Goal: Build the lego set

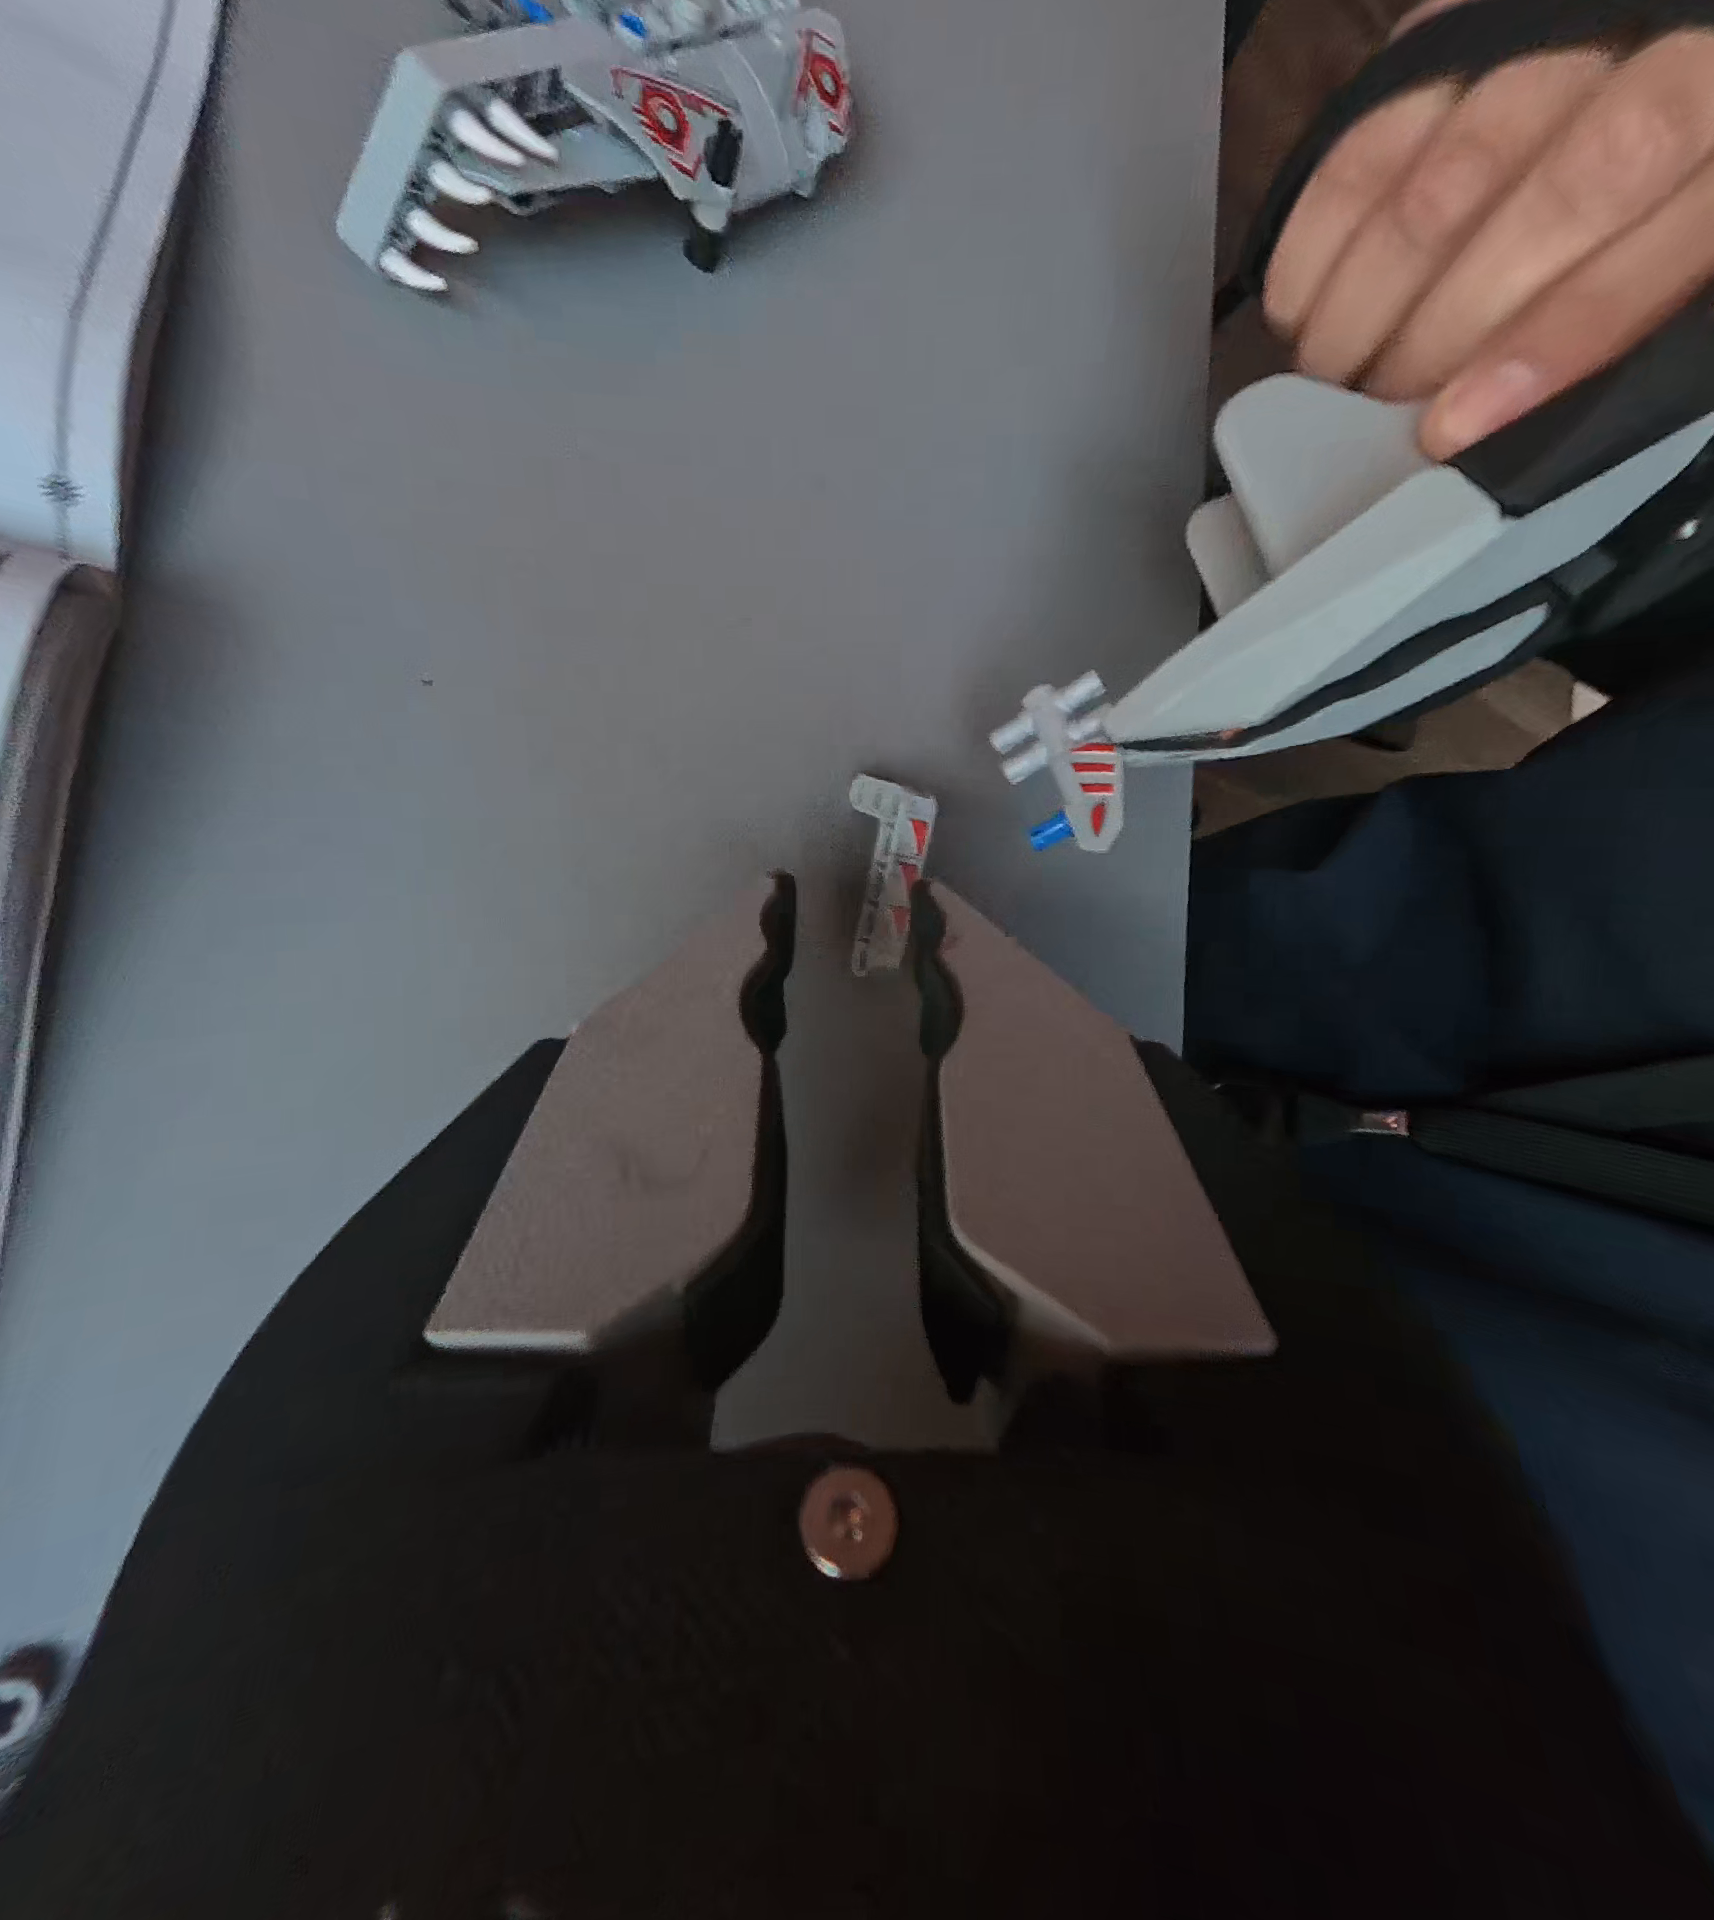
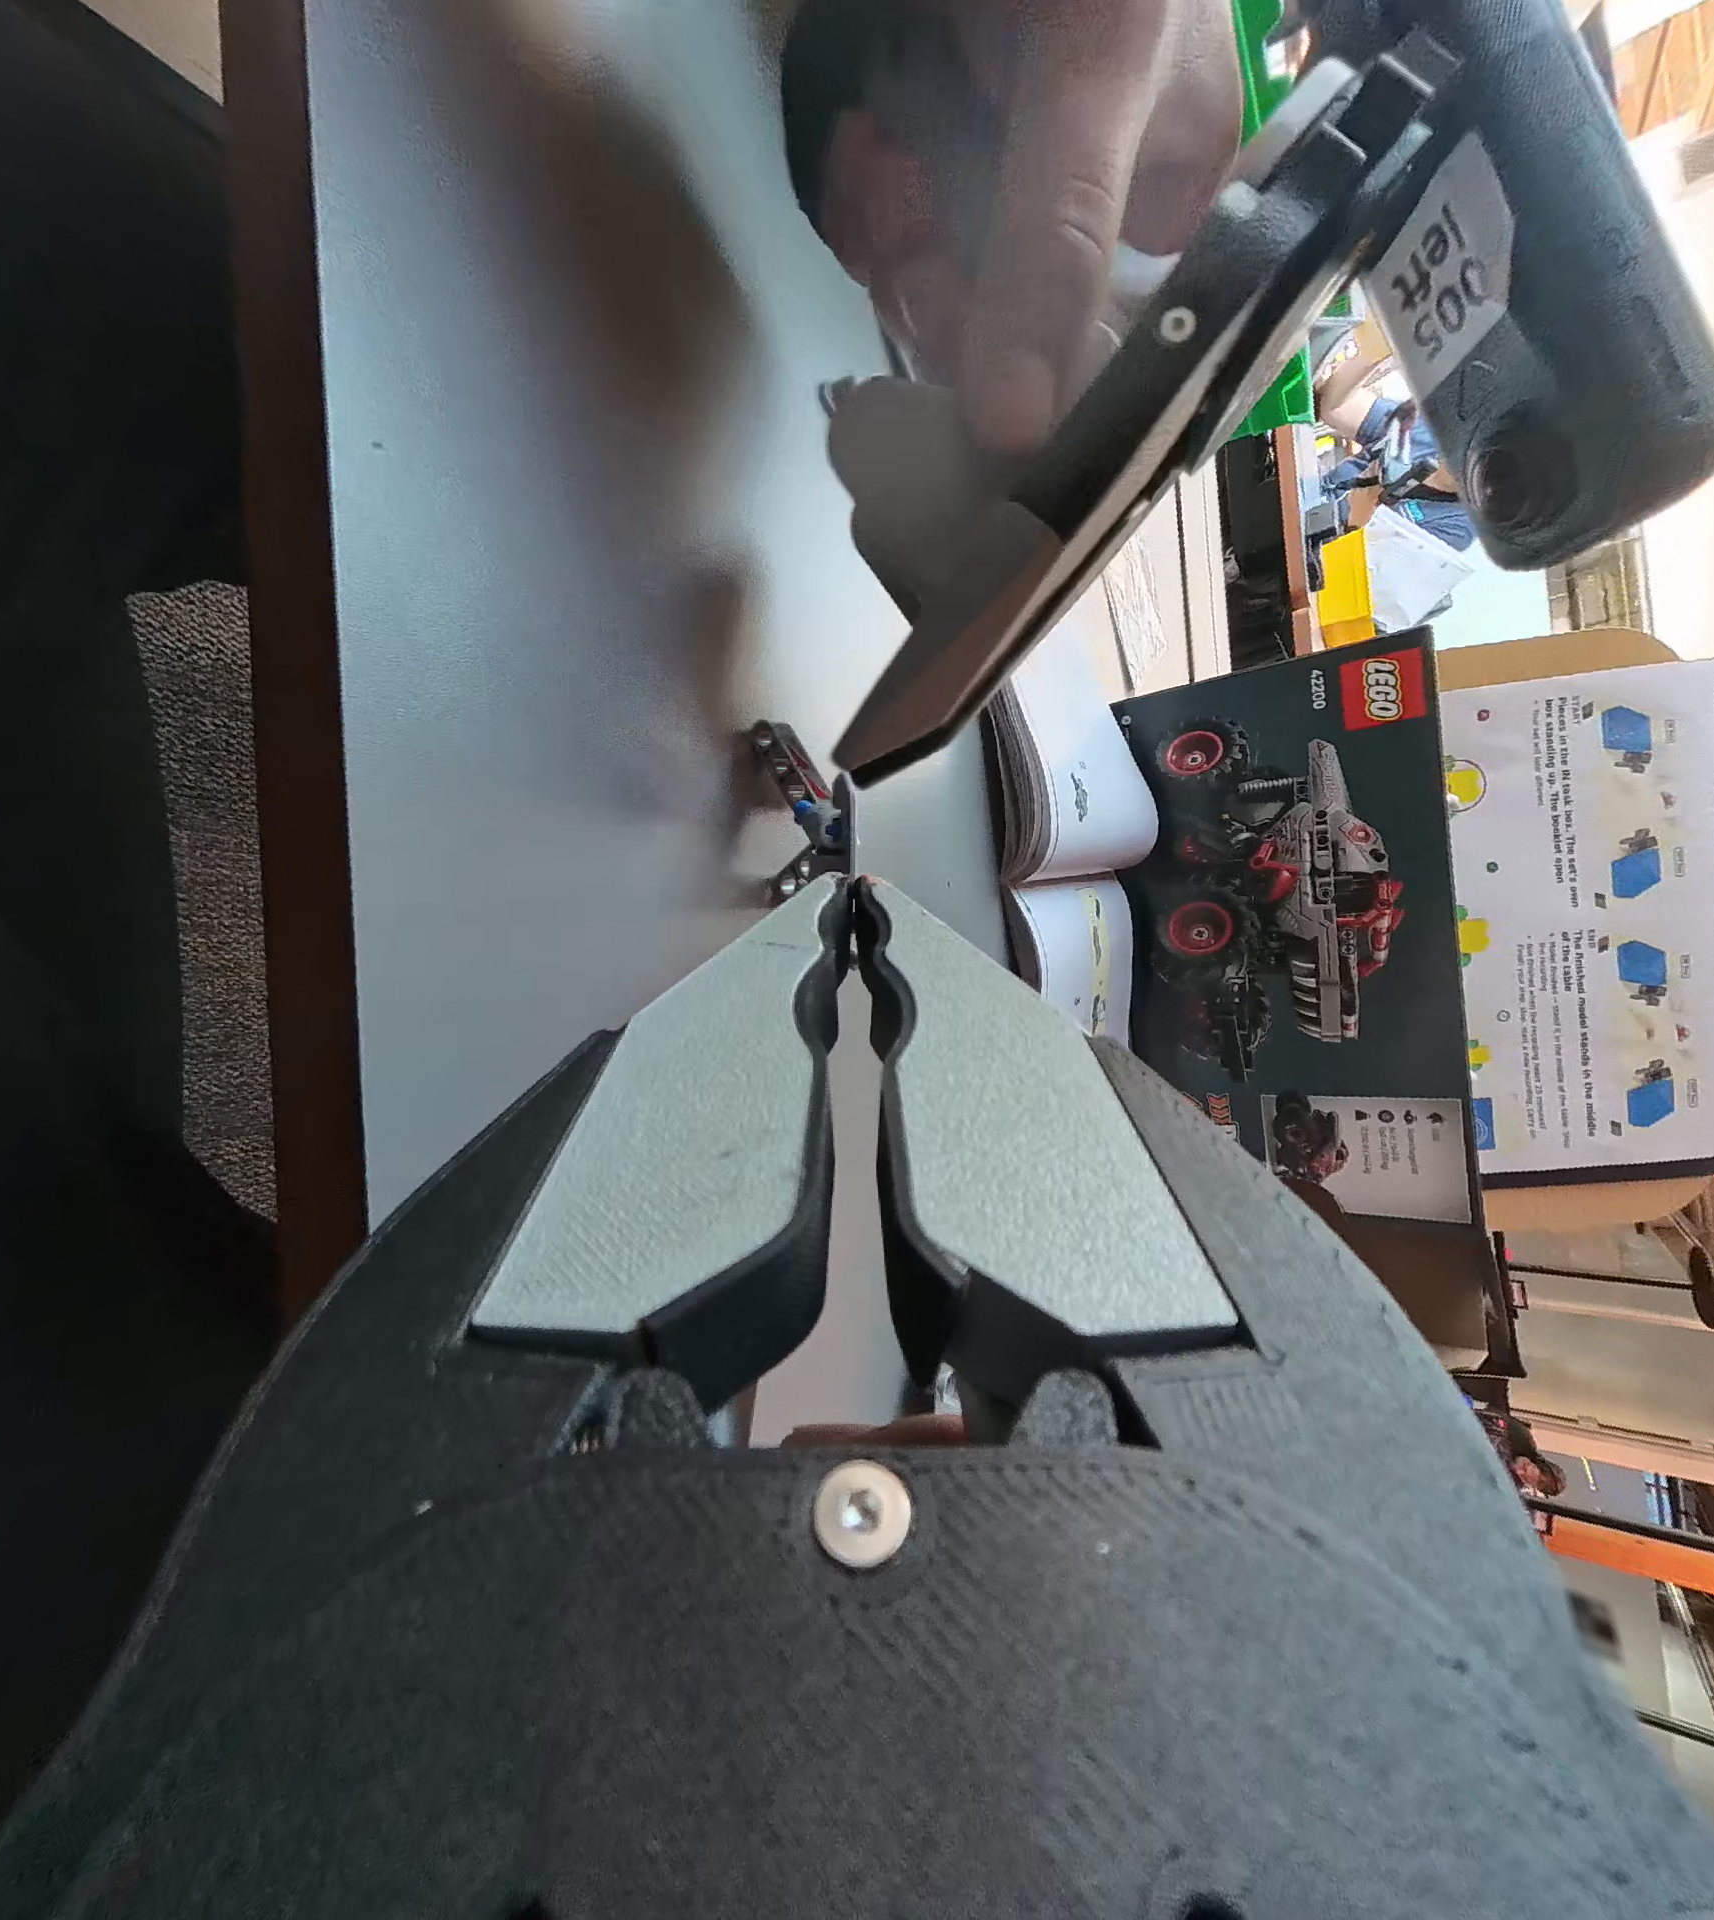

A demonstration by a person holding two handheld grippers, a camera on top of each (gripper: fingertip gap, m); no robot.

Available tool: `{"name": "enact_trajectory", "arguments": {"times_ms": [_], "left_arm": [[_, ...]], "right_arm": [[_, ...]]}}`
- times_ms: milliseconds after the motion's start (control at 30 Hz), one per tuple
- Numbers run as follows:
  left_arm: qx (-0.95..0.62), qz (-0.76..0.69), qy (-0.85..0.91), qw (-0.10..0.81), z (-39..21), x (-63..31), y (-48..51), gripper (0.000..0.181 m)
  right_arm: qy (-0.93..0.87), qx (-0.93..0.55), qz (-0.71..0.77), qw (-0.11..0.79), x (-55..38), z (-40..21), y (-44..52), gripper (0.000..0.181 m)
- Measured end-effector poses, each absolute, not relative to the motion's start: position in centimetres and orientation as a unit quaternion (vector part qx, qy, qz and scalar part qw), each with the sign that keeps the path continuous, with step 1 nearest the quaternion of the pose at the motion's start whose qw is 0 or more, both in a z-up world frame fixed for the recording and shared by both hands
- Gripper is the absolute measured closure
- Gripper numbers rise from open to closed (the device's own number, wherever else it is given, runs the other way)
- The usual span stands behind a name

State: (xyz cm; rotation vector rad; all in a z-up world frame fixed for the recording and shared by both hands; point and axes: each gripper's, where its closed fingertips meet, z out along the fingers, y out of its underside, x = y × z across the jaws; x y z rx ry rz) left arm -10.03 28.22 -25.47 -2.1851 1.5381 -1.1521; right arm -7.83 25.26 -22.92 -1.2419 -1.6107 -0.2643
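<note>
Lego pieces sit in three places on the grey table [image 1: 624, 582]. Partly built model [image 1: 604, 135], grey with red markings and white teeth, lies at the far end of the table in the left wrist view, well apart from both grippers.

Left gripper [image 1: 853, 894]: fingers apart, pointing down at the table. A small grey bent beam [image 1: 889, 873] with red triangles lies on the surface between the fingertips, close against the right-side fingertip; whether it touches cannot be told.

Right gripper [image 1: 1118, 732]: closed on a small grey piece [image 1: 1066, 764] with red stripes, pale pins and a blue pin at one end, held near the table edge just beside the bent beam. In its own view the right gripper [image 2: 853, 899] shows fingertips pressed together on the thin edge of that piece [image 2: 832, 831]. The tip of the left gripper [image 2: 858, 764] hangs just above it.

A hand [image 1: 1518, 229] in a fingerless black glove grips the right tool.

Beyond the table edge in the right wrist view: an open instruction booklet [image 2: 1071, 821], the set's box [image 2: 1300, 914] standing upright with a truck pictured on it, a printed sheet [image 2: 1653, 914] behind it. Contents of the box cannot be seen. Green and yellow bins farther back are too small to make out contents.
</note>
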Motion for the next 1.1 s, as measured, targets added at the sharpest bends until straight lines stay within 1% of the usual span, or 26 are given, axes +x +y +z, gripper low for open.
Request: {"name": "enact_trajectory", "arguments": {"times_ms": [100,200,267,333,367,400,433,500,600,733,800,867,933,1033,1100], "left_arm": [[-0.757,-0.399,0.503,0.121,-25.0,-10.2,30.0,0.157],[-0.737,-0.423,0.515,0.116,-23.8,-9.8,28.6,0.146],[-0.732,-0.403,0.537,0.112,-24.4,-9.7,27.4,0.140],[-0.741,-0.356,0.559,0.112,-25.8,-9.7,27.2,0.148],[-0.740,-0.341,0.569,0.110,-26.4,-9.6,27.1,0.155],[-0.736,-0.339,0.577,0.105,-26.6,-9.5,27.0,0.166],[-0.734,-0.340,0.580,0.097,-26.7,-9.4,27.1,0.170],[-0.738,-0.343,0.576,0.081,-26.6,-9.3,27.9,0.170],[-0.750,-0.349,0.560,0.055,-26.4,-9.2,29.7,0.160],[-0.743,-0.345,0.571,0.053,-26.4,-8.8,31.2,0.160],[-0.743,-0.339,0.575,0.061,-26.5,-8.5,31.6,0.162],[-0.742,-0.338,0.576,0.065,-26.2,-8.6,31.6,0.151],[-0.741,-0.332,0.578,0.077,-25.6,-9.2,31.5,0.149],[-0.725,-0.328,0.588,0.145,-23.7,-9.8,31.0,0.147],[-0.703,-0.337,0.598,0.188,-22.6,-9.6,29.9,0.152]], "right_arm": [[-0.666,-0.522,-0.108,0.521,-7.6,-22.8,25.5,0.181],[-0.663,-0.524,-0.107,0.524,-7.3,-22.6,25.5,0.181],[-0.661,-0.526,-0.107,0.524,-7.1,-22.7,25.5,0.181],[-0.660,-0.527,-0.107,0.525,-7.0,-22.7,25.5,0.181],[-0.660,-0.527,-0.107,0.525,-7.0,-22.7,25.5,0.181],[-0.659,-0.526,-0.107,0.526,-7.0,-22.7,25.5,0.181],[-0.659,-0.526,-0.107,0.527,-7.0,-22.6,25.5,0.181],[-0.660,-0.525,-0.105,0.527,-7.0,-22.5,25.3,0.181],[-0.659,-0.524,-0.105,0.529,-6.9,-22.4,25.2,0.181],[-0.654,-0.529,-0.102,0.531,-6.5,-22.3,25.2,0.181],[-0.652,-0.532,-0.101,0.531,-6.3,-22.3,25.1,0.181],[-0.648,-0.533,-0.104,0.534,-6.0,-22.1,25.3,0.181],[-0.641,-0.539,-0.093,0.538,-5.9,-21.8,25.6,0.181],[-0.630,-0.572,-0.020,0.525,-5.9,-21.3,26.5,0.181],[-0.626,-0.601,0.049,0.494,-6.0,-21.2,27.3,0.181]]}}
